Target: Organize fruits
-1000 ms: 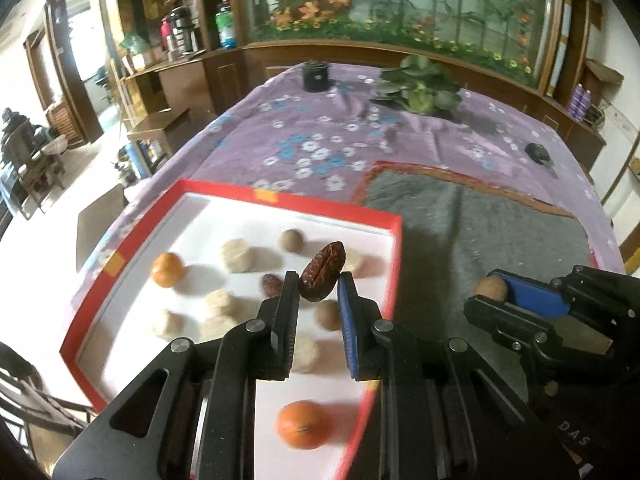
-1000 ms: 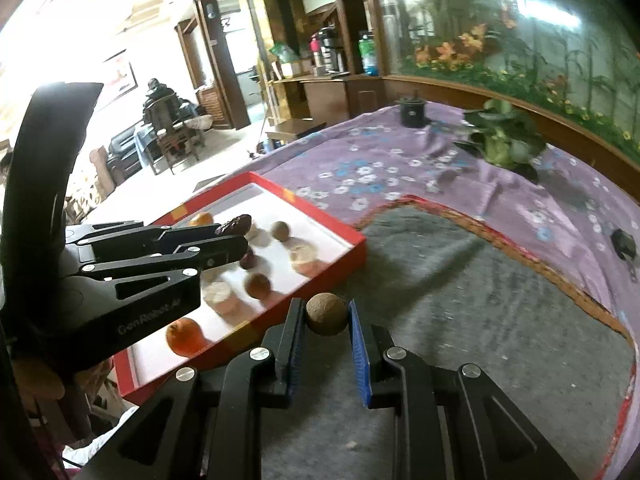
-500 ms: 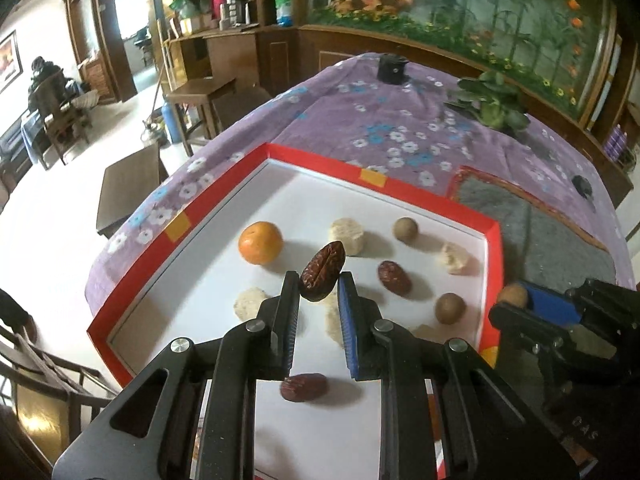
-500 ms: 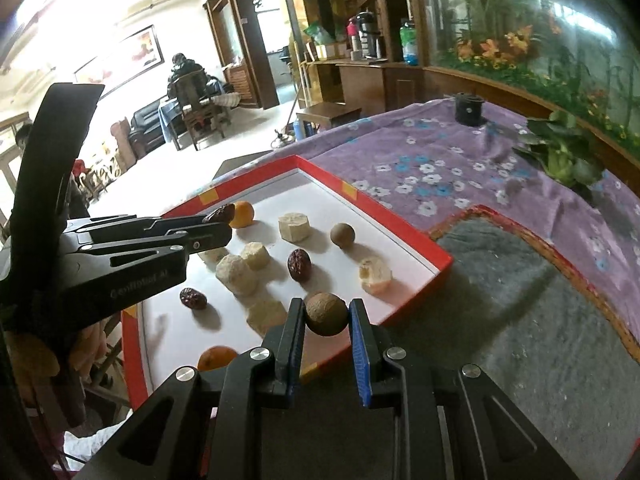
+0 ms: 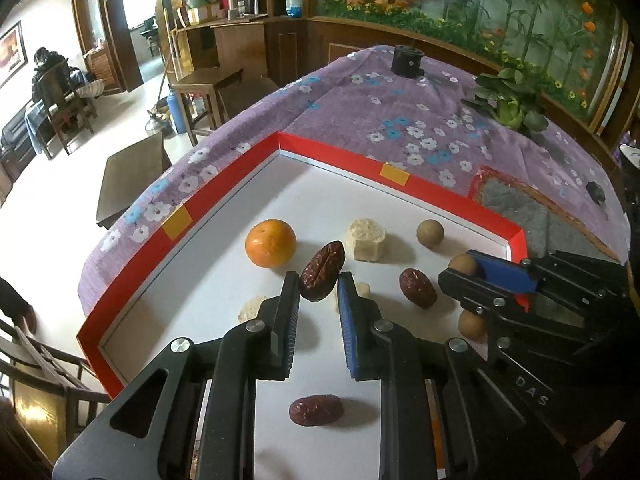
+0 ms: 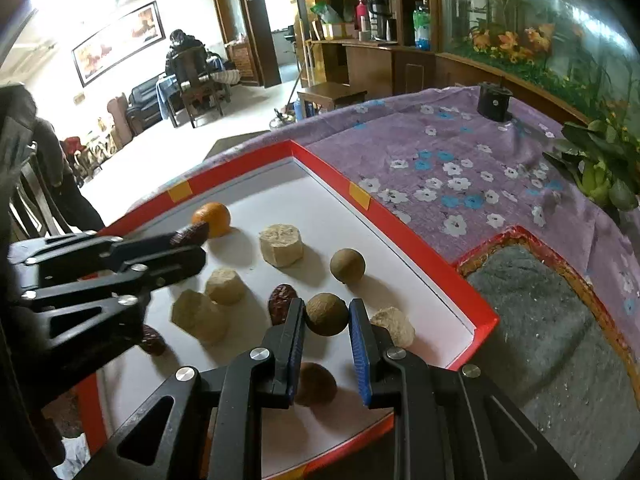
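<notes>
- Left tool (image 5: 319, 286) clamped on a wrinkled red date (image 5: 322, 270), held above the white floor of the red-edged tray (image 5: 400, 174); an orange (image 5: 271, 243) sits just beyond it, a pale cut chunk (image 5: 365, 239) beside that
- Right tool (image 6: 326, 316) pinched shut on a round brown fruit (image 6: 327, 314), poised over the tray's near right corner; a second round brown fruit (image 6: 347, 265) lies further in, a third (image 6: 315, 384) below the tool
- Loose dates on the tray floor: one (image 5: 417, 287) between the two tools, another (image 5: 316, 410) under the left tool
- Tray rests on a worktop covered by a purple flowered cloth (image 6: 448, 160); a grey mat (image 6: 540, 320) lies to the tray's right
</notes>
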The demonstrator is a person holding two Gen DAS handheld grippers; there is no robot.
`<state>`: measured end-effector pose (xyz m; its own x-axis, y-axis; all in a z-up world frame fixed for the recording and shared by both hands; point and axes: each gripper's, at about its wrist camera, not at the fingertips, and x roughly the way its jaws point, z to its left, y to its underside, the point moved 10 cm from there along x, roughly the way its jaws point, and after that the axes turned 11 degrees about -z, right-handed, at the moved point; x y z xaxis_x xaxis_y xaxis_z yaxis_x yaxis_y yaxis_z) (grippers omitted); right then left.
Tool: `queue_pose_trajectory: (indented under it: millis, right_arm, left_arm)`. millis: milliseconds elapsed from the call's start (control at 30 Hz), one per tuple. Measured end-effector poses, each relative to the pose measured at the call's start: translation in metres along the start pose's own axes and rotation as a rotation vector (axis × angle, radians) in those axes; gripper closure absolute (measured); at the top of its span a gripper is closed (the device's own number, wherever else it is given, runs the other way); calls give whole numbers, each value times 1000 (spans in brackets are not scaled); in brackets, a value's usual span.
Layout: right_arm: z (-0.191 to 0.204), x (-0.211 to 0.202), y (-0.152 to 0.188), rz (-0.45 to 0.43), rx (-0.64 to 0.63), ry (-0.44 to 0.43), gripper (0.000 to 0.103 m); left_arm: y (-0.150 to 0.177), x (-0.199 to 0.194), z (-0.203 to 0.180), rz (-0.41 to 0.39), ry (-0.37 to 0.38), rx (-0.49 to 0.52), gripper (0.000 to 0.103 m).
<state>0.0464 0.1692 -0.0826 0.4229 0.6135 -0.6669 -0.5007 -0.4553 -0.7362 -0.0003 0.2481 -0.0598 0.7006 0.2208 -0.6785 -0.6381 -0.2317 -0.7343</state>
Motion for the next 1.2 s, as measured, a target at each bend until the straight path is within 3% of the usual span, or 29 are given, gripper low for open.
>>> queue_pose_trajectory:
  millis: [300, 367, 667, 733, 767, 800, 867, 967, 1200]
  right_arm:
    - [-4, 8, 7, 14, 29, -9, 82]
    - [-3, 6, 7, 9, 22, -11, 78]
    - [1, -14, 6, -34, 46, -10, 74]
    - [1, -25, 4, -62, 60, -7, 74]
    - [1, -31, 3, -77, 64, 1, 74]
    - [2, -36, 3, -89, 67, 10, 74]
    - [3, -49, 2, -121, 73, 25, 73]
    - [4, -66, 2, -172, 86, 53, 60]
    - [5, -102, 1, -263, 136, 75, 56]
  left_arm:
    - [6, 5, 1, 35, -12, 13, 84]
    - [7, 6, 2, 42, -21, 14, 84]
    - [7, 1, 5, 19, -46, 8, 83]
    - [6, -5, 2, -1, -27, -3, 71]
    - [5, -8, 1, -13, -15, -12, 57]
    - [3, -14, 0, -39, -7, -25, 51]
    - [-1, -23, 1, -78, -19, -29, 50]
    - [-6, -38, 0, -121, -34, -20, 48]
    - [-14, -77, 1, -213, -81, -13, 46]
